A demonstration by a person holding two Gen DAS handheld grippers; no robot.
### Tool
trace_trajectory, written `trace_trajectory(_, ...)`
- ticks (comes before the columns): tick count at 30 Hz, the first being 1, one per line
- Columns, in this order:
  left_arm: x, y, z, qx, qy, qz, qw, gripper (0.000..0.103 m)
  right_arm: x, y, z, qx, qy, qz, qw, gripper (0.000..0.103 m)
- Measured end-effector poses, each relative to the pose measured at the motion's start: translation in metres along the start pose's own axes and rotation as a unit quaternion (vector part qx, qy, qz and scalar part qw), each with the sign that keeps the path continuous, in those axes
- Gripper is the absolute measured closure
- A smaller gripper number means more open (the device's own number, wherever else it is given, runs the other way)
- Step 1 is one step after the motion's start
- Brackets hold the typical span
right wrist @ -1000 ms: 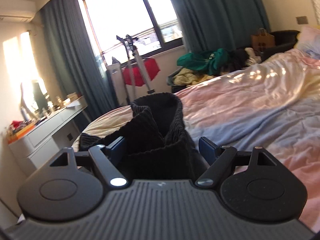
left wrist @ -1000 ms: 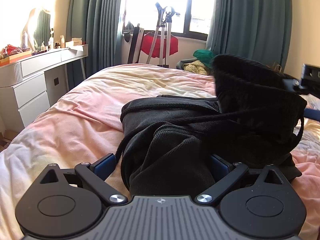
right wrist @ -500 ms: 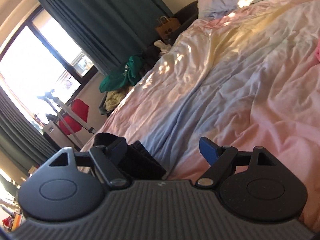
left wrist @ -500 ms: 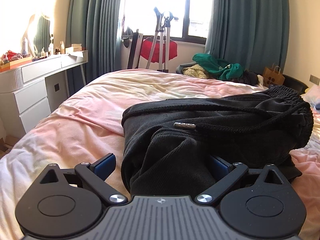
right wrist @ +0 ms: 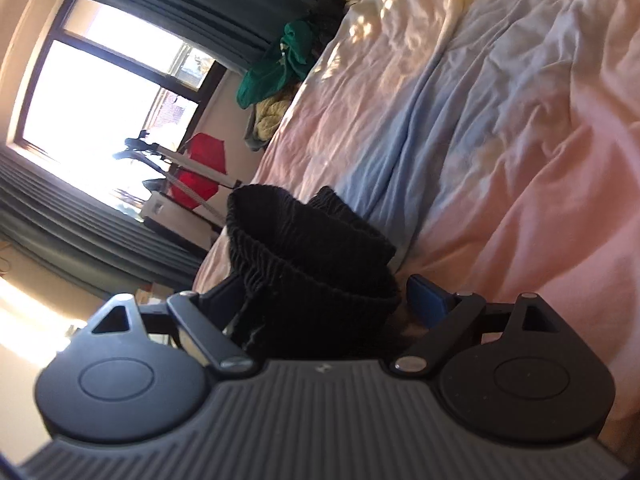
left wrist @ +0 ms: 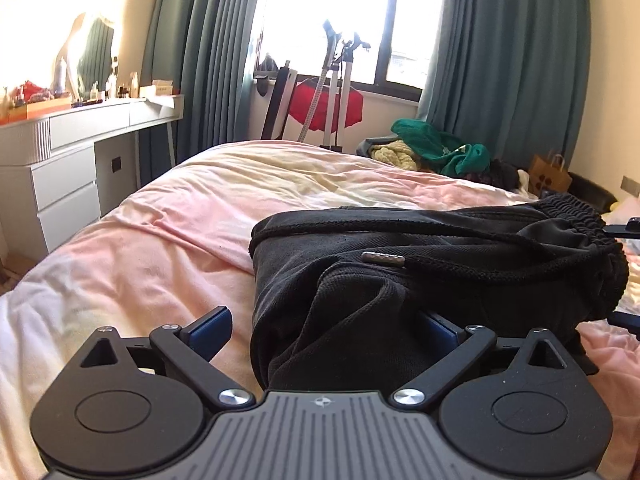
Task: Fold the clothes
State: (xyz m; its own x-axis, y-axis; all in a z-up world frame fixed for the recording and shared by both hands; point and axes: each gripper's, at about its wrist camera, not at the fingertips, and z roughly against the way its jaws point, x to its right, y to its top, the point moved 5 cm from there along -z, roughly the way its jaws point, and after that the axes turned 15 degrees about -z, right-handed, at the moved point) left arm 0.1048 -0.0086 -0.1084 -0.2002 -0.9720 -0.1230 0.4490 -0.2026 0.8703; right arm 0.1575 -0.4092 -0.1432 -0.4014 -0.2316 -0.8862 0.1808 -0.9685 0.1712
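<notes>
Black sweatpants (left wrist: 400, 280) lie in a folded bundle on the pink bed cover (left wrist: 180, 248); a drawstring with a metal tip (left wrist: 382, 259) rests on top. My left gripper (left wrist: 326, 316) is open around the near end of the bundle, its left pad clear of the cloth and its right pad partly under a fold. The ribbed waistband (right wrist: 304, 256) sits between the jaws of my right gripper (right wrist: 320, 292), which is rolled on its side. Its jaws are opening and the right pad stands off the cloth. Its fingers (left wrist: 622, 230) show at the right edge of the left wrist view.
A white dresser (left wrist: 68, 184) with small items stands left of the bed. Beyond the foot are curtains, a metal stand with a red cloth (left wrist: 328, 100), a pile of green and yellow clothes (left wrist: 440, 152) and a paper bag (left wrist: 548, 176). Blue and pink bedding (right wrist: 500, 120) spreads to the right.
The right gripper rolled over and came down, laying the raised waistband end flat on the bundle, and its jaws widened. The left gripper stayed put.
</notes>
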Motion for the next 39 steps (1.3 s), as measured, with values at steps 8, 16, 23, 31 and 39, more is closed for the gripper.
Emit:
trace_trajectory(8,-0.003,-0.001,0.000,-0.003,-0.002,0.019,0.9998,0.004,-0.010,-0.017,-0.015,-0.027,-0.036,0.073,0.996,0.012)
trace_trajectory(16,-0.014,0.000,0.003,0.001,-0.005,0.057,0.9984,0.004,0.009,-0.015,-0.028,-0.053,-0.037,0.034,0.997,0.012)
trace_trajectory(23,-0.026,-0.001,0.006,0.000,-0.006,0.105,0.9945,0.004,0.009,-0.012,-0.023,-0.050,-0.013,0.016,0.999,0.033)
trace_trajectory(31,-0.037,0.000,0.015,0.010,0.006,0.138,0.9903,0.004,-0.041,-0.022,0.014,0.000,0.087,0.123,0.989,0.048)
trace_trajectory(39,-0.028,-0.001,0.018,-0.002,0.015,0.118,0.9929,0.004,0.005,-0.011,-0.009,-0.027,-0.013,0.081,0.996,0.043)
